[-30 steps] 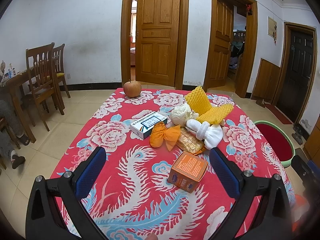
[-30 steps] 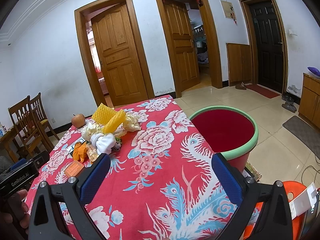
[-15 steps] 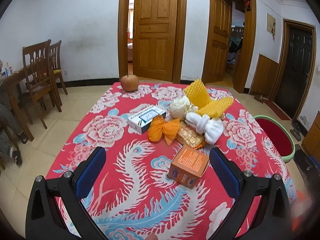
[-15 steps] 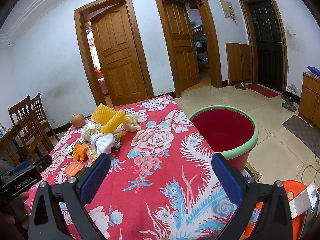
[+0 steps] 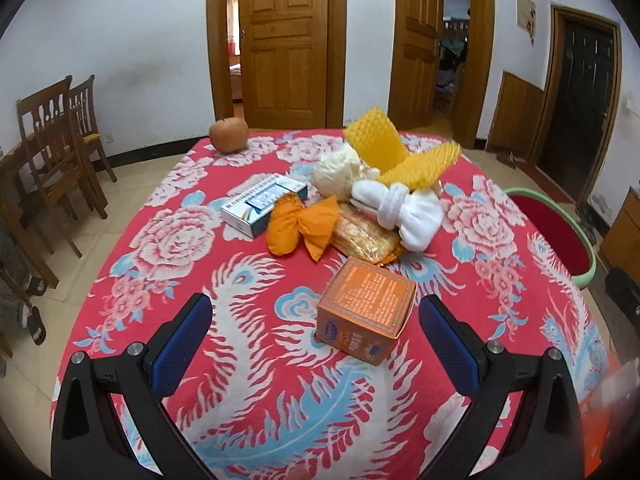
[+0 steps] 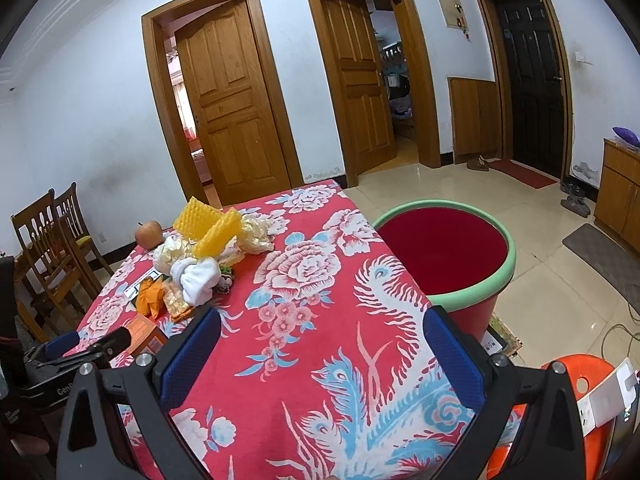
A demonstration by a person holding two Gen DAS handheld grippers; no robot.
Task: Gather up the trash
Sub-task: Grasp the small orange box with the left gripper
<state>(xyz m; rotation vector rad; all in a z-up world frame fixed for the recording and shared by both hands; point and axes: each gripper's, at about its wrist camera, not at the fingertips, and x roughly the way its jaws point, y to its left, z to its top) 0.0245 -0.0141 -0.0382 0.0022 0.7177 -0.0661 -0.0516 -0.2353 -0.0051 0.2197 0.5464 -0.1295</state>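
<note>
The left hand-held gripper (image 5: pixel 314 326) hovers with fingers spread apart around nothing; the orange cardboard box (image 5: pixel 365 315) sits on the flowered red tabletop (image 5: pixel 168 240) between its tips, toward the right one. The right hand-held gripper (image 6: pixel 320 354) is likewise agape, and the green-rimmed red bucket (image 6: pixel 448 256) ahead-right is partly hidden by the tabletop edge.

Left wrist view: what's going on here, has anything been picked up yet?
Nothing is held yet. The left gripper is open and lined up on the orange box, the nearest piece of the trash pile on the floral tablecloth. The right gripper is open too, hovering over bare cloth beside the red bucket, which looks empty. Foam nets, a white sock bundle and other scraps lie on the table.
</note>
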